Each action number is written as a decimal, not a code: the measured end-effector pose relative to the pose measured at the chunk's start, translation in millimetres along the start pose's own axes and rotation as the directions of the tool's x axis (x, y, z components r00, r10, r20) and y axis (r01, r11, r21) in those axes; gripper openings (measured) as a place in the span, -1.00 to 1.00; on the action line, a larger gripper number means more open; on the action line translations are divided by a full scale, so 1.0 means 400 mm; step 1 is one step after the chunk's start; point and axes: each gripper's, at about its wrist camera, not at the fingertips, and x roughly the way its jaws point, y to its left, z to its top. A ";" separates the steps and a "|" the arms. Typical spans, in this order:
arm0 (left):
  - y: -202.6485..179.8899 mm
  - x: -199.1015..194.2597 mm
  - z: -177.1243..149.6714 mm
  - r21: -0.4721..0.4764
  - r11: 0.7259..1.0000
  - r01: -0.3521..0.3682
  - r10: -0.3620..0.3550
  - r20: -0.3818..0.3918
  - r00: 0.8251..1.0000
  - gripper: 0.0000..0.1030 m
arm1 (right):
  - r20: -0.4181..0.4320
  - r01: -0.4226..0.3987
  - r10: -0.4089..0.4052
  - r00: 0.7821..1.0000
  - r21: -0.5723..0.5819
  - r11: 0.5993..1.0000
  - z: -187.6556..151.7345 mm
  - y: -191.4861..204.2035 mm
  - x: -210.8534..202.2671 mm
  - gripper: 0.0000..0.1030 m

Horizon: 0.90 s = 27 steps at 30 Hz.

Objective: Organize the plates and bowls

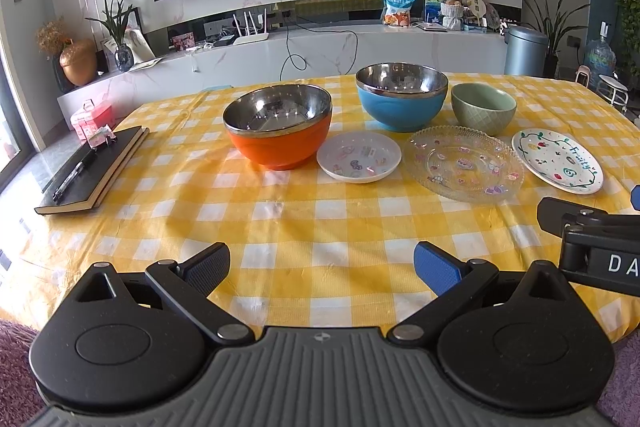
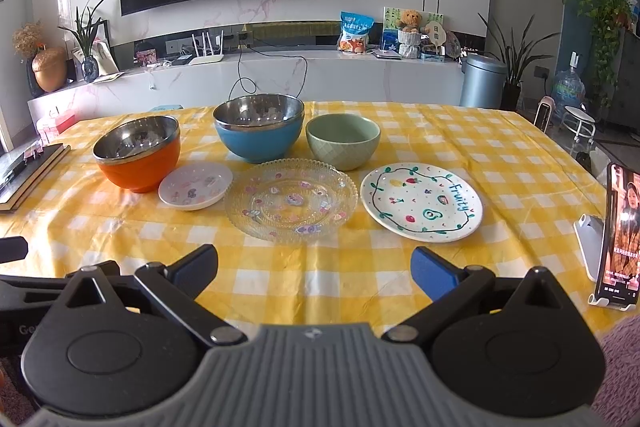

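Nothing is yet gripped. The left gripper (image 1: 322, 267) and the right gripper (image 2: 314, 273) both sit at the bottom of their frames over the near edge of the table (image 2: 520, 147), jaws spread wide and empty. The step in hand, by judgement, is choosing and approaching the first piece to stack.

Layout, largest piece first:

1. Blue bowl (image 2: 259, 133), steel-lined, centre of the right wrist view, rear row.
2. Orange bowl (image 2: 138, 157), steel-lined, left of centre, standing apart from the blue one.
3. Glass plate (image 2: 291, 205), centre, front row, its far rim just beside the green bowl (image 2: 343, 141).
4. Painted plate (image 2: 421, 202), right of centre, lying alone.
5. Small dish (image 2: 195, 185), left of centre, just beside the orange bowl.

Procedure (recommended):

- Nest bowls into the largest; stack plates on the widest, with the glass plate as base.
- Grip a bowl by its rim, one finger inside and one outside. Steel lining is likely slippery; seat the pads fully.
- Plates lie flat on the cloth; slide one finger under the raised rim before closing.
- Treat glass as fragile: lower, do not drop.
- Keep clear of the phone (image 2: 622, 235) at the right edge and the notebook (image 1: 94, 171) at the left of the left wrist view.
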 end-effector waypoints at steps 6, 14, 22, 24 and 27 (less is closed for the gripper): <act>0.008 0.003 -0.003 -0.034 0.999 0.036 -0.036 -0.013 0.999 1.00 | -0.008 -0.010 0.010 1.000 -0.010 1.000 0.006 -0.001 0.006 0.95; -0.007 -0.003 0.047 -0.070 0.985 0.158 -0.159 -0.009 0.987 1.00 | -0.022 -0.036 0.036 0.999 0.029 0.999 0.049 -0.076 0.039 0.95; -0.104 0.037 0.140 -0.011 0.969 0.248 -0.247 0.043 0.968 1.00 | 0.007 -0.078 0.078 0.997 -0.031 0.996 0.122 -0.170 0.115 0.95; -0.131 0.056 0.157 -0.010 0.966 0.260 -0.259 0.061 0.964 0.99 | 0.009 -0.077 0.078 0.997 -0.047 0.996 0.149 -0.193 0.142 0.95; -0.158 0.095 0.182 -0.052 0.955 0.292 -0.289 0.050 0.956 0.97 | 0.005 -0.057 0.057 0.998 -0.072 0.996 0.185 -0.231 0.187 0.95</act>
